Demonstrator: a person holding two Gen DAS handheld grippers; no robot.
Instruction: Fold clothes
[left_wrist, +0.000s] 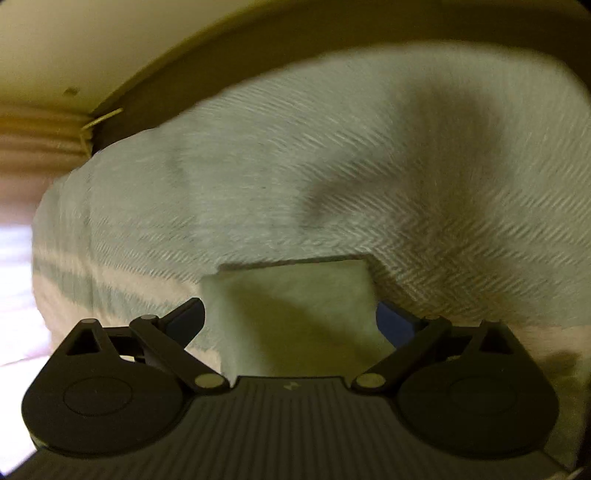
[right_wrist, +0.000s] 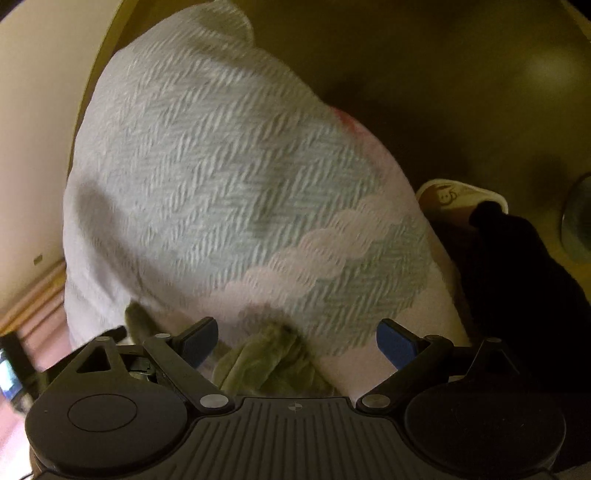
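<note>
The cloth (left_wrist: 332, 177) fills most of both wrist views: pale grey-green herringbone weave with pinkish-white bands and, in the right view (right_wrist: 229, 192), a scalloped cloud-like pattern and a red patch near its far edge. It hangs bunched in the air right in front of both cameras, blocking nearly everything behind; motion blur softens it. In the left view it spreads mainly side to side; in the right view its length runs away from the camera. Behind it lie a pale wall (left_wrist: 74, 44), dark brown floor (right_wrist: 461, 74) and a light slipper (right_wrist: 461, 197) on a dark-clad foot. The left gripper (left_wrist: 290, 317) stands wide, a square white label (left_wrist: 295, 314) between its jaws. The right gripper (right_wrist: 295, 341) is also wide, cloth and an olive-green fold (right_wrist: 266, 362) lying between its jaws, not pinched
</note>
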